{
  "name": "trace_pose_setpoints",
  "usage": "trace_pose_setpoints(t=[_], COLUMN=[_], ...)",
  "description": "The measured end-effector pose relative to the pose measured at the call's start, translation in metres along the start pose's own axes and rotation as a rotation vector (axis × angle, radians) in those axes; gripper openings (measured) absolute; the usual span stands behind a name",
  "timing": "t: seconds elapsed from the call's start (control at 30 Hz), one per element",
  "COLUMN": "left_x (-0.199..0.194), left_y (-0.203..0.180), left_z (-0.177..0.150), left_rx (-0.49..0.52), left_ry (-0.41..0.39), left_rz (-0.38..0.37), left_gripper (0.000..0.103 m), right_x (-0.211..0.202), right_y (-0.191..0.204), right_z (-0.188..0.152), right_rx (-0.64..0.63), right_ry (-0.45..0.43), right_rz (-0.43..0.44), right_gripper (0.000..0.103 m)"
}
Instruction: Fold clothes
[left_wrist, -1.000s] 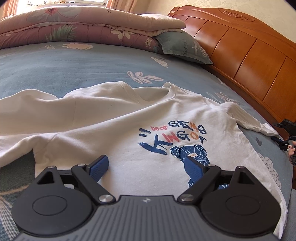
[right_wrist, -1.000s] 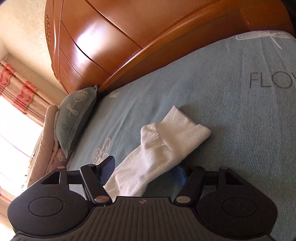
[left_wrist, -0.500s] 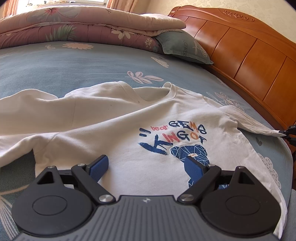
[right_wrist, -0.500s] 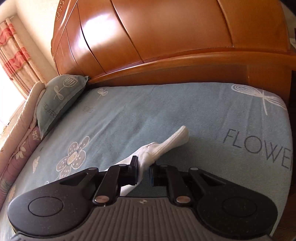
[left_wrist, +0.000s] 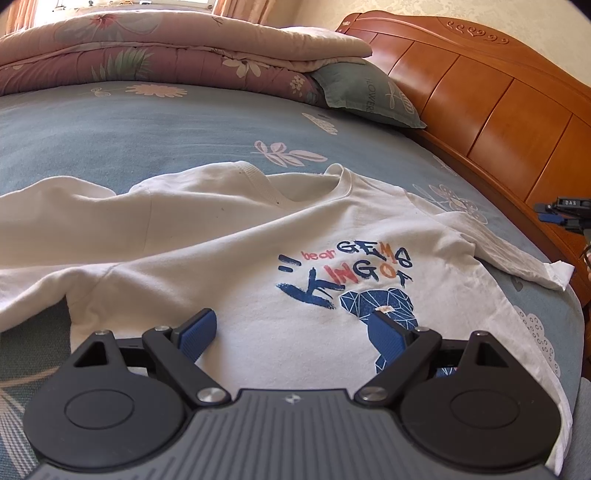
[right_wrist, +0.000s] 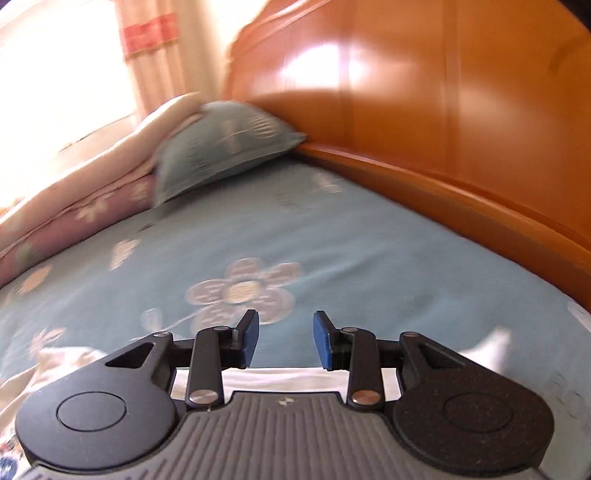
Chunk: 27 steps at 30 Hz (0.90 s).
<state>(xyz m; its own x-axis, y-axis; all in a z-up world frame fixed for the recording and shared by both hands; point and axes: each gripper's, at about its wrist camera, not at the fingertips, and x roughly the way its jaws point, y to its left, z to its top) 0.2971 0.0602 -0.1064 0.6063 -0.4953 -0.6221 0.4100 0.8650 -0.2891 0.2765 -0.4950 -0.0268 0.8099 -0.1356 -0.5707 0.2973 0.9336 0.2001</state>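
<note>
Near the bed's (left_wrist: 155, 136) headboard edge, white shirt (left_wrist: 229, 258) lies print-up. Left gripper (left_wrist: 291, 328) spread wide over its hem, likely anchoring. Right gripper (right_wrist: 285, 338) just reopened, nothing between fingers, sleeve (left_wrist: 517, 258) dropped flat.

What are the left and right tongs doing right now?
Left tongs: open wide over the shirt, holding nothing.
Right tongs: open, jaws have just been opening, nothing between them; the sleeve lies loose on the bed.
</note>
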Motion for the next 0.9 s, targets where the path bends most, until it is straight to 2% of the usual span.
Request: trace_pose_setpoints(t=[0.1,0.23,0.33,0.47,0.53,0.57,0.6,0.63,0.73,0.83,0.9], left_x=[0.0,0.001,0.001,0.001,0.001,0.001,0.002,0.002,0.002,0.002,0.002], left_y=[0.0,-0.001,-0.001,-0.001,-0.002,-0.003,-0.003,-0.003,-0.003,-0.003,-0.003], left_z=[0.0,-0.001,-0.001,-0.001,-0.001,-0.002,-0.002,-0.002,-0.002,-0.002,-0.002], left_rx=[0.008,0.014,0.018,0.018,0.021,0.027,0.031,0.031,0.03,0.03,0.03], left_ry=[0.0,0.0,0.0,0.0,-0.001,-0.002,-0.002,-0.002,-0.002,-0.002,-0.002], left_rz=[-0.001,-0.004,-0.005,-0.008,-0.007,-0.005,-0.004,-0.004,-0.005,-0.006,-0.006], left_gripper=[0.089,0.09,0.09,0.092,0.093,0.093,0.093,0.094,0.094,0.094,0.094], right_x=[0.044,0.097,0.122,0.131,0.125,0.123,0.122,0.121,0.12,0.119,0.121], right_y=[0.07,0.142,0.167,0.167,0.166,0.166,0.168,0.171,0.188,0.19,0.187], right_z=[0.009,0.0,-0.009,-0.021,-0.028,-0.031,-0.032,-0.033,-0.031,-0.012,-0.003], right_rx=[-0.189,-0.403,-0.467,-0.496,-0.531,-0.548,-0.564,-0.586,-0.672,-0.599,-0.542], right_ry=[0.106,0.23,0.294,0.347,0.34,0.336,0.334,0.327,0.252,0.136,0.117], right_rz=[0.165,0.222,0.214,0.218,0.215,0.211,0.214,0.211,0.169,0.151,0.136], right_gripper=[0.038,0.038,0.038,0.038,0.037,0.033,0.021,0.015,0.005,0.006,0.012])
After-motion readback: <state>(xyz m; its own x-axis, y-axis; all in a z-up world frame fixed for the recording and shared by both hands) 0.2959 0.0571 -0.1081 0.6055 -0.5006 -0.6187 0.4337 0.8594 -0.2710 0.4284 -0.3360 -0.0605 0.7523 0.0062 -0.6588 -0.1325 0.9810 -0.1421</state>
